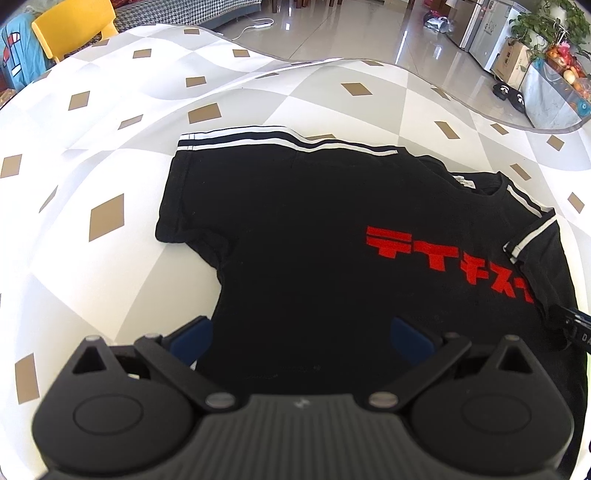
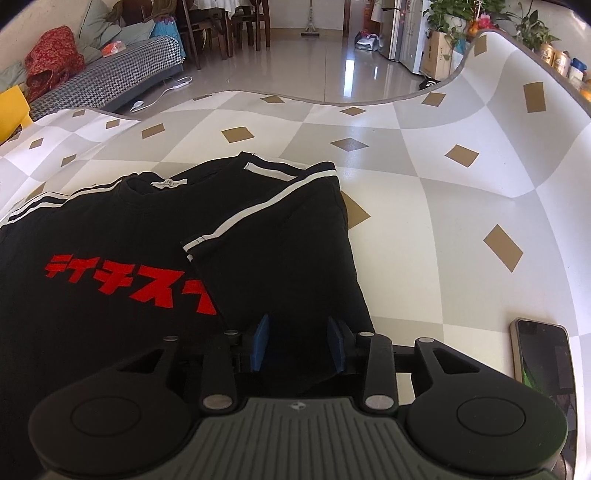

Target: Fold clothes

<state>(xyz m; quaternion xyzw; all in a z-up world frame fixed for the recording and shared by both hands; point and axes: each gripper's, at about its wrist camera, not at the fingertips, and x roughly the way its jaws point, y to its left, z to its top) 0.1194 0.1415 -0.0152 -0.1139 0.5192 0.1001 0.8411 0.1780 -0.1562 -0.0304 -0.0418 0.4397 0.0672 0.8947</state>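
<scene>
A black T-shirt (image 1: 295, 229) with red characters and white shoulder stripes lies flat on the checkered tablecloth (image 1: 110, 122). Its right side and sleeve (image 2: 280, 229) are folded in over the chest. My left gripper (image 1: 301, 338) hovers over the shirt's lower left part, open wide, blue pads (image 1: 192, 339) far apart. My right gripper (image 2: 299, 345) sits at the folded right edge of the shirt (image 2: 110, 295), open by a moderate gap. Black cloth shows between its pads (image 2: 260, 345), which do not press on it. The right gripper's tip (image 1: 570, 326) shows at the left view's right edge.
A phone (image 2: 543, 362) lies on the tablecloth (image 2: 443, 192) right of the right gripper. The table's curved far edge (image 2: 314, 99) drops to a shiny floor. A yellow chair (image 1: 74, 29) stands beyond the far left corner.
</scene>
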